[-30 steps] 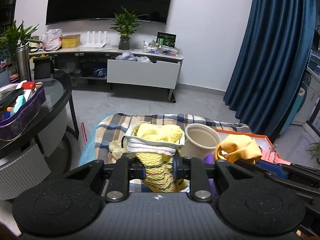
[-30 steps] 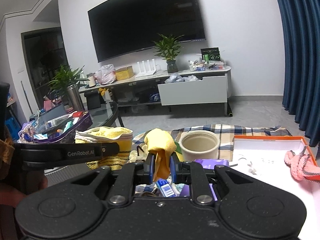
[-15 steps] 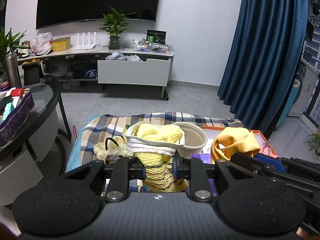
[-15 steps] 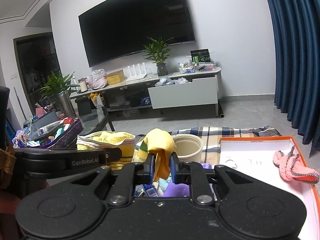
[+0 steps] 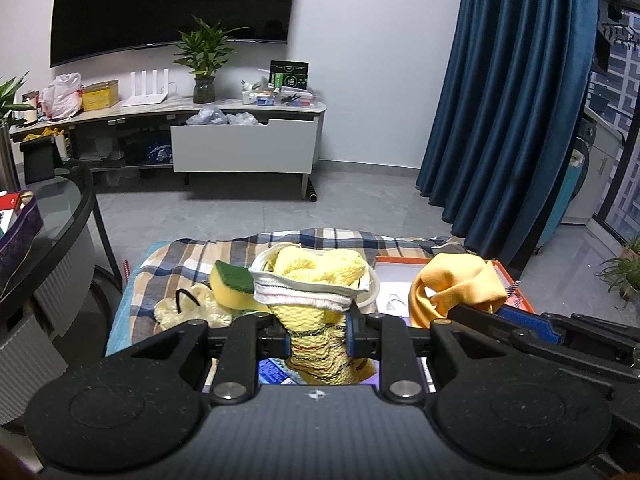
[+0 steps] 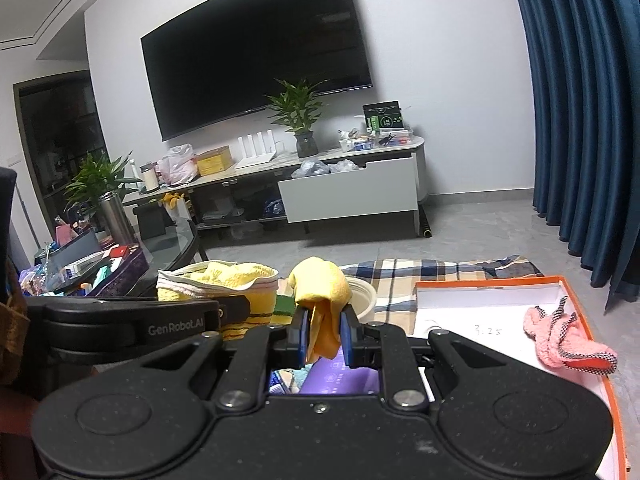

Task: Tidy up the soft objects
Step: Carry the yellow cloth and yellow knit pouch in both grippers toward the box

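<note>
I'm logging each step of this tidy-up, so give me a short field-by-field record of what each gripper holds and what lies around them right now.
left gripper: shut on the yellow knitted cloth, which has a white striped hem
right gripper: shut on the orange-yellow cloth
orange box: open, white inside, holding a pink cloth
plaid blanket: beneath everything
sponge: yellow with green top, on the blanket beside the left gripper's cloth
beige cup: upright behind the right gripper's cloth

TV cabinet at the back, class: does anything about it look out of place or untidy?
Yes. The white drawer of the TV cabinet stands pulled open, with crumpled plastic bags bulging above its front edge.
</note>
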A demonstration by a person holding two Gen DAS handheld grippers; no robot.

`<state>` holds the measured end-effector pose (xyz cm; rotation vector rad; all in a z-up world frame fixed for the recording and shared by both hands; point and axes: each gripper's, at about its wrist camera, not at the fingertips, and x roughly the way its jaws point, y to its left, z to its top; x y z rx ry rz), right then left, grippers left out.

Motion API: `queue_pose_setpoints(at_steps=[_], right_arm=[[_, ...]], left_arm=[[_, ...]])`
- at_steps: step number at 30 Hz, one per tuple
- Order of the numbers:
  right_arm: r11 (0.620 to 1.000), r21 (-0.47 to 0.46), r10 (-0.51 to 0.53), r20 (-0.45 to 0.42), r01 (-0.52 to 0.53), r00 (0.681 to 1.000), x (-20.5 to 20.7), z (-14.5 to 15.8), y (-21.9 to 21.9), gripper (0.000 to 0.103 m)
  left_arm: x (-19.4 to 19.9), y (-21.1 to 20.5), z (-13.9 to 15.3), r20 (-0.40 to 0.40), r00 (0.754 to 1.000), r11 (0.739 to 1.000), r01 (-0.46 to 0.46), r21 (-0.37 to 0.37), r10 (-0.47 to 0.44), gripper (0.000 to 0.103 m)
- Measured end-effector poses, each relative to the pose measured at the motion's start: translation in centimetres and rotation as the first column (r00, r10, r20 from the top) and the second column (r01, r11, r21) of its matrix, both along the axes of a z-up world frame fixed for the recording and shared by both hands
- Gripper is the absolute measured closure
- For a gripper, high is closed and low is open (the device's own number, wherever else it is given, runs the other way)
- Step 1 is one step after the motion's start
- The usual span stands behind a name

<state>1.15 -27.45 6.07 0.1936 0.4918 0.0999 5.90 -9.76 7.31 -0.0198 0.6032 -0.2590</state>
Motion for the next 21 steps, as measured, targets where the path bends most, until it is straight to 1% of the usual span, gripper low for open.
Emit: queue_pose_setpoints(at_steps=[21], right_arm=[[0.996,-0.009,-0.093,-0.015,0.093,0.996,-0.9,0.1,-3.0,0.082]], left_arm=[[0.1,-3.1,-0.2,-0.008,0.997,0.997,0.079,0.011,-0.078,0.079]])
